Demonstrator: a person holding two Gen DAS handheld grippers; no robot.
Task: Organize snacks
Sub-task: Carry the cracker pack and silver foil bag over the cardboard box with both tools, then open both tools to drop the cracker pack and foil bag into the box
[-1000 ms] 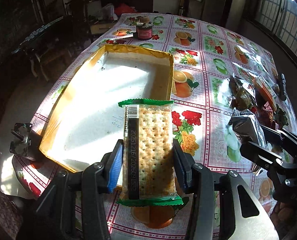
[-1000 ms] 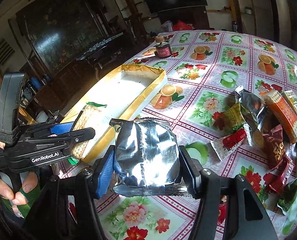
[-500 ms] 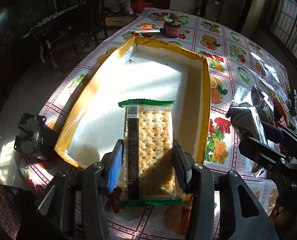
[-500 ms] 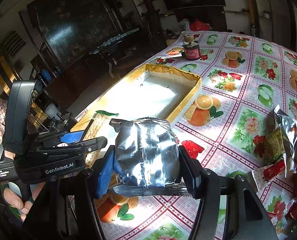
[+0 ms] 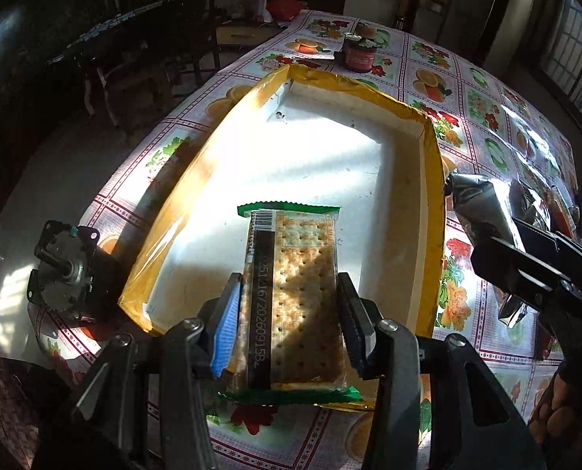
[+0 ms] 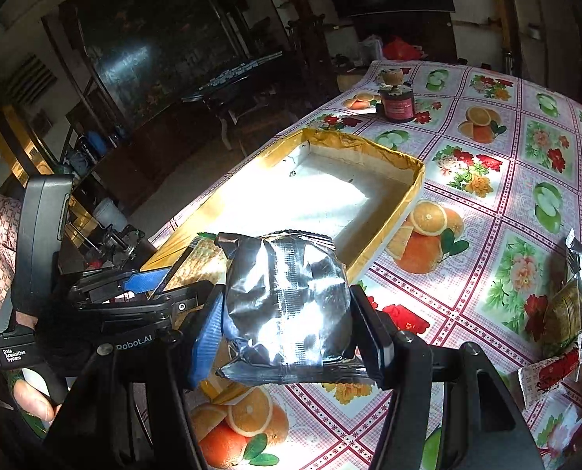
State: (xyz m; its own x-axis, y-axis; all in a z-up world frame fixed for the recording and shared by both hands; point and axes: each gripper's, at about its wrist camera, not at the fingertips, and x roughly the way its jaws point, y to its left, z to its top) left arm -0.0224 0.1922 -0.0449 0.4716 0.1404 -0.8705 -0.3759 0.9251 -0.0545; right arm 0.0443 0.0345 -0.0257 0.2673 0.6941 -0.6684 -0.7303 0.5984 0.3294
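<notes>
I have both snacks over the near end of the yellow-rimmed tray (image 5: 434, 180), whose white floor shows nothing lying on it yet. My left gripper (image 5: 291, 313) pinches the cracker packet (image 5: 296, 293) by its long edges, the packet hanging above the tray floor near the front wall. My right gripper (image 6: 287, 313) clamps the silver foil pouch (image 6: 287, 297) just beside the tray's right wall, not yet over the floor.

To do this well, I judge I should lower the crackers flat into a near corner, release only once they touch, then bring the pouch in beside them without the two tools colliding.

The table wears a fruit-and-flower oilcloth (image 6: 486, 203), sunlit and glary. More loose wrappers (image 6: 565, 313) wait at the right; a small dark jar (image 6: 398, 103) stands beyond the tray. The room behind is dim.
</notes>
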